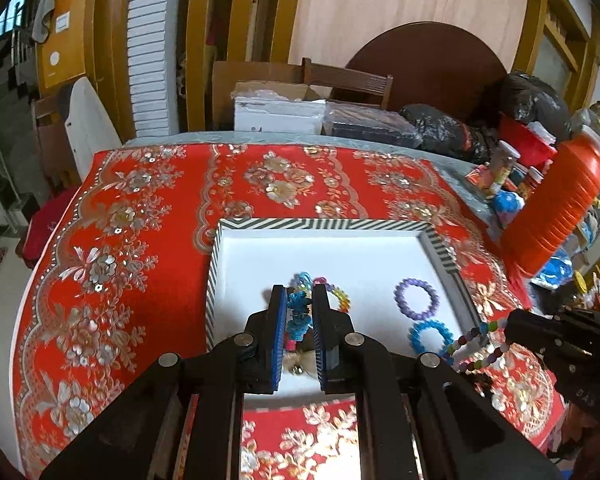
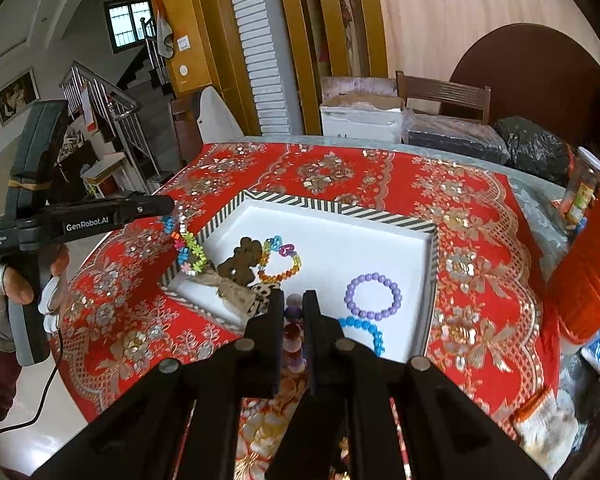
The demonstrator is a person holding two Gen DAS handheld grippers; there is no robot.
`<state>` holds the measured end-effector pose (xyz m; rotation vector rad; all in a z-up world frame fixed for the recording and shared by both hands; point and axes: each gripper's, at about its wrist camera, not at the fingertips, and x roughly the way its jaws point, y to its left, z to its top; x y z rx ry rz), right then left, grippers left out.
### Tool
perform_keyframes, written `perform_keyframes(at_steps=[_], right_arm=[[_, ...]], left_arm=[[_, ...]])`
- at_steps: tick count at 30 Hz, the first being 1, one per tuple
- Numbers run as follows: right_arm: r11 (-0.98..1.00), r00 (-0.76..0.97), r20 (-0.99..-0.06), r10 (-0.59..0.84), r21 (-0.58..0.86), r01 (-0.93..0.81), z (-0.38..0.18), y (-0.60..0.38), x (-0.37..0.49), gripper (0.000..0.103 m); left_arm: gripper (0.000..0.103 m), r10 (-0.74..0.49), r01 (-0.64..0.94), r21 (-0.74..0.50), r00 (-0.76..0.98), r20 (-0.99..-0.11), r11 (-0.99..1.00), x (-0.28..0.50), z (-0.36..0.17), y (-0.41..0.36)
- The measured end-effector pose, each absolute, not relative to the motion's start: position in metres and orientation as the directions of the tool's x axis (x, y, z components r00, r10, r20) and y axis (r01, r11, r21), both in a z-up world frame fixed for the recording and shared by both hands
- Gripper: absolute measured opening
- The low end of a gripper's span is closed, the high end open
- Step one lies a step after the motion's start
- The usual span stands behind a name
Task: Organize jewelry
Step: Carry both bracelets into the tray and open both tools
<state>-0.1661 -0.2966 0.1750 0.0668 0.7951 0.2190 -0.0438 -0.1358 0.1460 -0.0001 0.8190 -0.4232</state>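
Left tool (image 1: 300, 300) pinches a colourful chain (image 2: 186, 246), right tool (image 2: 292, 300) a bead string (image 1: 478, 344) (beads partly hidden).

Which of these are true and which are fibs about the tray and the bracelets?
1. The purple bracelet lies in the striped tray. True.
2. The left hand-held gripper holds nothing. False: it is shut on a colourful bracelet.
3. The tablecloth is green. False: it is red with flowers.
4. The right hand-held gripper is shut on a bead string. True.
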Motion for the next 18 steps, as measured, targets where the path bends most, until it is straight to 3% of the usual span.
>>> perform_keyframes(at_steps=[12, 18], right_arm=[[0.962, 0.580, -0.772, 0.261, 0.156, -0.226, 0.140, -0.268, -0.116, 0.009], [0.973, 0.524, -0.829, 0.195, 0.097, -0.210, 0.107, -0.267, -0.081, 0.009]], left_arm=[[0.011, -0.325, 0.331, -0.139, 0.614, -0.719, 0.933, 0.013, 0.135, -0.148], [0.011, -0.334, 0.322, -0.170, 0.574, -0.748, 0.931, 0.053, 0.105, -0.157]])
